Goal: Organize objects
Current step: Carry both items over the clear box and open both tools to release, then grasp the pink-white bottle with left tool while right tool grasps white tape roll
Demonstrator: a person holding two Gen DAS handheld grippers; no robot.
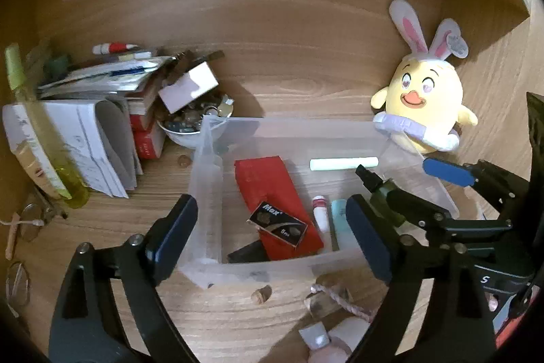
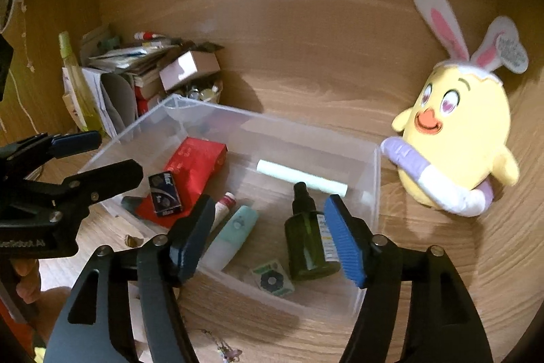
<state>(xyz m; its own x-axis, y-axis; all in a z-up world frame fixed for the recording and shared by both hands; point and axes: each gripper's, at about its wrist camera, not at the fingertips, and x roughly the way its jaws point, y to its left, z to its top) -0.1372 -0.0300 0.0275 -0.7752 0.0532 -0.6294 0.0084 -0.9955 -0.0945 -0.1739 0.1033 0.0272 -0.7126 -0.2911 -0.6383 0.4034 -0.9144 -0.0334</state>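
Note:
A clear plastic bin (image 1: 289,264) (image 2: 272,121) stands on the wooden shelf. In it lie a red packet (image 1: 268,182), a black box (image 2: 165,193), a pale green stick (image 2: 299,177), a teal tube (image 2: 234,233), a small green packet (image 2: 272,279) and a dark green spray bottle (image 2: 307,247). My right gripper (image 2: 268,238) is open over the bin's near right corner; the bottle stands between its fingers, close to the right pad (image 2: 343,244). My left gripper (image 1: 270,237) is wide open above the bin's front, with nothing between its pads.
A yellow plush chick (image 2: 455,142) with rabbit ears leans at the bin's right end. Left of the bin are piled papers and boxes (image 1: 95,97), a bowl of small items (image 1: 193,121) and a yellow-green bottle (image 1: 20,73). Loose bits (image 1: 326,298) lie before the bin.

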